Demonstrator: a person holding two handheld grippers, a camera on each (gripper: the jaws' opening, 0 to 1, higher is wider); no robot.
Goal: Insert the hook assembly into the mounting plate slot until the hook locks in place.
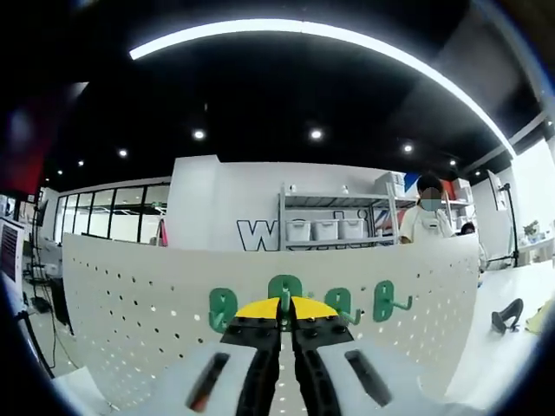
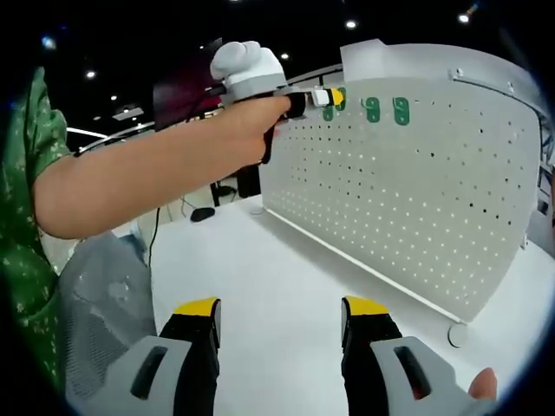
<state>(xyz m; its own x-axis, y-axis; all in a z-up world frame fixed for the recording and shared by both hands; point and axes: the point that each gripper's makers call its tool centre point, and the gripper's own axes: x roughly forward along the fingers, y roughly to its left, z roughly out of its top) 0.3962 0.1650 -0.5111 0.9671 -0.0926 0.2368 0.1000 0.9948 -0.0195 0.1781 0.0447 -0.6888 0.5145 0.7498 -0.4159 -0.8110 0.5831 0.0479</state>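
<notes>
Standing upright on a white table [image 2: 286,286], the white pegboard [image 1: 130,303] carries a row of green hooks [image 1: 384,301] near its top edge. The left gripper [image 1: 284,305], jaws closed on a green hook [image 1: 284,289], presses it against the board. The right gripper [image 2: 282,314] hangs low above the table, jaws wide apart, holding nothing

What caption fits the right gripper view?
Left gripper presses a green hook onto the white pegboard; right gripper waits open.
</notes>
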